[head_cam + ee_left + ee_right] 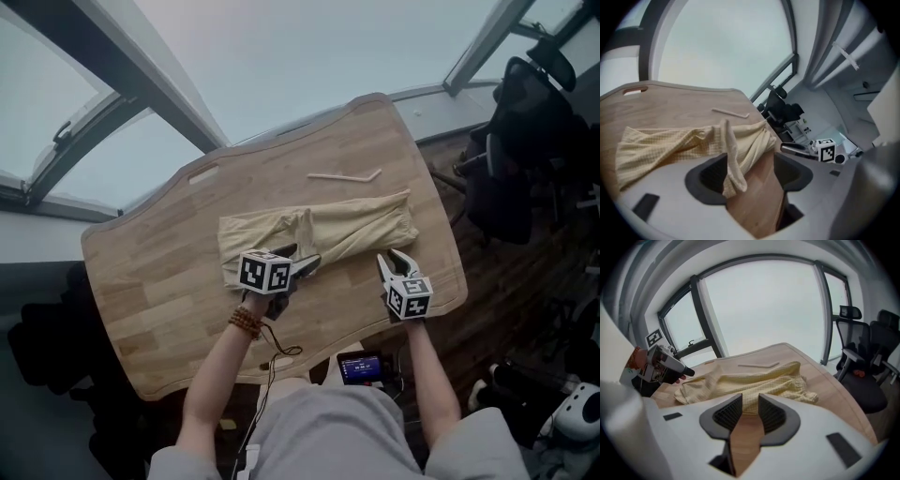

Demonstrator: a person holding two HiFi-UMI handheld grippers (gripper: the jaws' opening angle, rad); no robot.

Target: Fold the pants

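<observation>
Pale yellow pants [328, 230] lie folded in a long band across the wooden table [159, 281]. My left gripper [305, 263] hovers at their near edge, jaws wide apart. In the left gripper view a raised fold of the pants [732, 154] hangs against the left pad, but the left gripper [750, 174] does not pinch it. To the right my right gripper [395, 262] sits just short of the pants' right end. In its own view the right gripper [750, 411] has a narrow gap with only bare wood showing, the pants [754, 378] lying just beyond.
A thin bent stick [345, 175] lies on the table behind the pants. Black office chairs [525, 141] stand off the table's right side. A phone [361, 367] sits at the near edge by the person's lap. Large windows surround the table.
</observation>
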